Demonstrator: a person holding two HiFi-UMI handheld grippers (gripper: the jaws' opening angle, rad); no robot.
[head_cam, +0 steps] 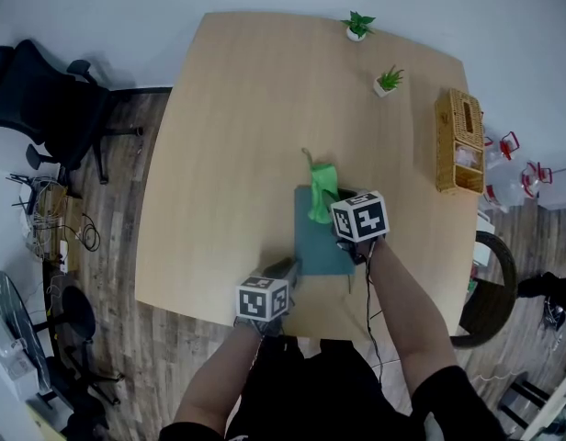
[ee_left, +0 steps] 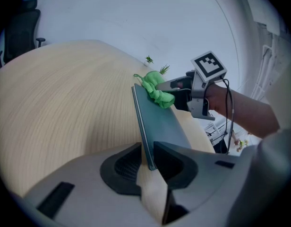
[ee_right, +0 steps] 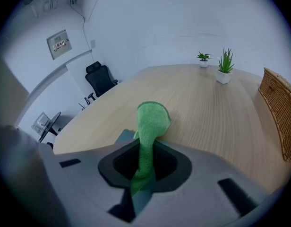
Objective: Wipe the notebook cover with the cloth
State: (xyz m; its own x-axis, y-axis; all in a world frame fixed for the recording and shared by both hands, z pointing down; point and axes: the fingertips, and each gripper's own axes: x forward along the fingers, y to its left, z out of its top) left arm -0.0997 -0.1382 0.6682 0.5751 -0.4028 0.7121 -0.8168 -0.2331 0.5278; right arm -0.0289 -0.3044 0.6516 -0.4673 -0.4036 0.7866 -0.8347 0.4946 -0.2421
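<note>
Currently your left gripper (ee_left: 148, 161) is clamped on the near left corner of the teal notebook (head_cam: 320, 242), with the cover's edge pinched between both jaws. The notebook sits on the wooden table (head_cam: 228, 136), close to its near edge and a little right of centre. Your right gripper (ee_right: 144, 170) has its jaws closed on the green cloth (ee_right: 152, 119), which bunches out past the fingertips. In the head view the cloth lies across the notebook's far edge, part on the cover and part on the table beyond it. Two small potted plants (head_cam: 357, 26) stand at the far edge, a wicker basket (head_cam: 458, 141) at the far right, and a black office chair (head_cam: 44, 99) on the floor to the left.
</note>
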